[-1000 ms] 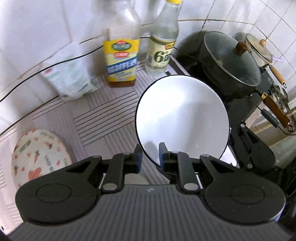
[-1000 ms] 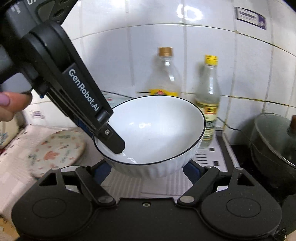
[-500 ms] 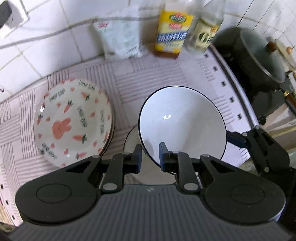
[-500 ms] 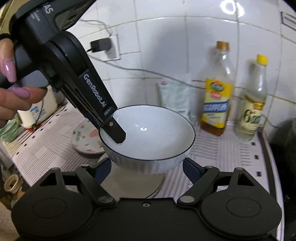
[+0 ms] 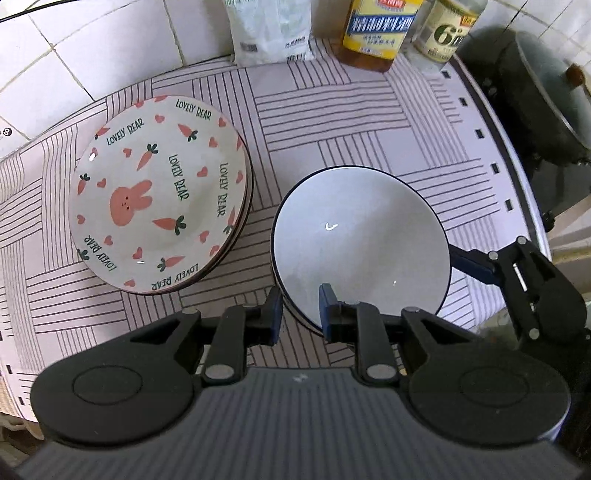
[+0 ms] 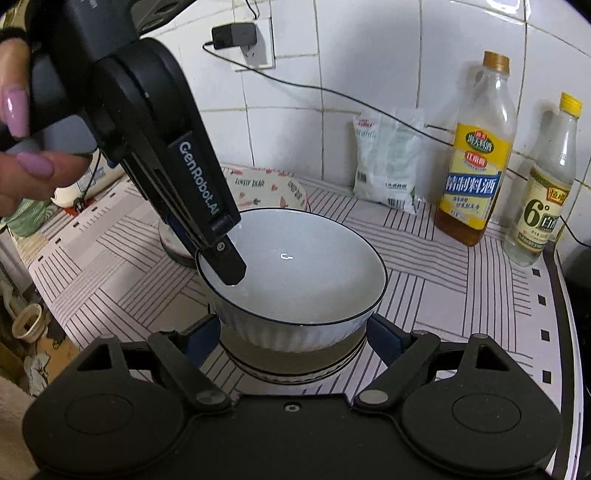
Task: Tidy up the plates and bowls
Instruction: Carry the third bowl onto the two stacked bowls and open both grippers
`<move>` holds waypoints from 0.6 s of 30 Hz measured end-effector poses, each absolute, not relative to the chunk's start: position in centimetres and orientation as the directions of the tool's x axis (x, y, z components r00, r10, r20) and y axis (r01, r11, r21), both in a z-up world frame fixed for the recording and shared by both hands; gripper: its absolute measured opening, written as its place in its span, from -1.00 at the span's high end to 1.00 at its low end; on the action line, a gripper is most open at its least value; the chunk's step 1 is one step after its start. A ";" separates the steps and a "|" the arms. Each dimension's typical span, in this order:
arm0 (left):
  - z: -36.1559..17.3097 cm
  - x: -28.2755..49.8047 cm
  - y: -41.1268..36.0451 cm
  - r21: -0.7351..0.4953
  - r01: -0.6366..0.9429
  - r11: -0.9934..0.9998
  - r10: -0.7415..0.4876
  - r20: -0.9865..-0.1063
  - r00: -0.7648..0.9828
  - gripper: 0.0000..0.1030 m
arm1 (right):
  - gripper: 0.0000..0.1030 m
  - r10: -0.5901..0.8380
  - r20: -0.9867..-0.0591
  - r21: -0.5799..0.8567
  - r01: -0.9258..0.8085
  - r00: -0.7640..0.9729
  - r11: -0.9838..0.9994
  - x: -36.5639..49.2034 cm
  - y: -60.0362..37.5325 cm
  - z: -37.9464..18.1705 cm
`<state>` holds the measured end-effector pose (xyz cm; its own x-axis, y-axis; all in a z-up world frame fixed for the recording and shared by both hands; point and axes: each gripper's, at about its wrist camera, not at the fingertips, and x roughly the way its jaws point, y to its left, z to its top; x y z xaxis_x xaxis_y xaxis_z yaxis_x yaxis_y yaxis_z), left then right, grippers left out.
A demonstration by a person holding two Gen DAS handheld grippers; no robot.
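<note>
- Since a second ago, both hands have carried the white bowl (image 5: 360, 243) down over a second bowl (image 6: 291, 363) on the counter (image 5: 332, 122).
- Left hand-held gripper (image 5: 297, 314) pinches its rim.
- Right hand-held gripper (image 6: 293, 326) spans its walls wide, steadying for nesting beside the carrot-print plates (image 5: 159, 194).

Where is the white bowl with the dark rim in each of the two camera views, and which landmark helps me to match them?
Left wrist view: the white bowl is right of centre, its near rim between the left gripper pads.
Right wrist view: the white bowl is at centre, between the right gripper fingers.
Shared landmark: the yellow-label bottle by the tiled wall.
</note>
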<state>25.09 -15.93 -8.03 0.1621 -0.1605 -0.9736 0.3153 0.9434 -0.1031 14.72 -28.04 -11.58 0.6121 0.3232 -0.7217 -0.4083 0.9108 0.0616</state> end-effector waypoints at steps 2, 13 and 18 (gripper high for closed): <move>-8.3 25.2 -16.0 -0.097 0.316 0.944 -0.155 -0.975 0.161 0.63 | -0.75 0.305 -0.730 0.045 -0.402 0.611 0.914 14.7 -27.9 -11.7; -9.1 24.9 -16.9 -0.043 0.331 0.943 -0.104 -0.980 0.169 0.63 | -0.83 0.275 -0.726 0.016 -0.384 0.630 0.923 14.2 -27.3 -12.2; -9.4 24.8 -16.9 -0.030 0.333 0.942 -0.092 -0.981 0.171 0.62 | -0.83 0.266 -0.713 0.009 -0.371 0.649 0.929 13.9 -27.2 -12.4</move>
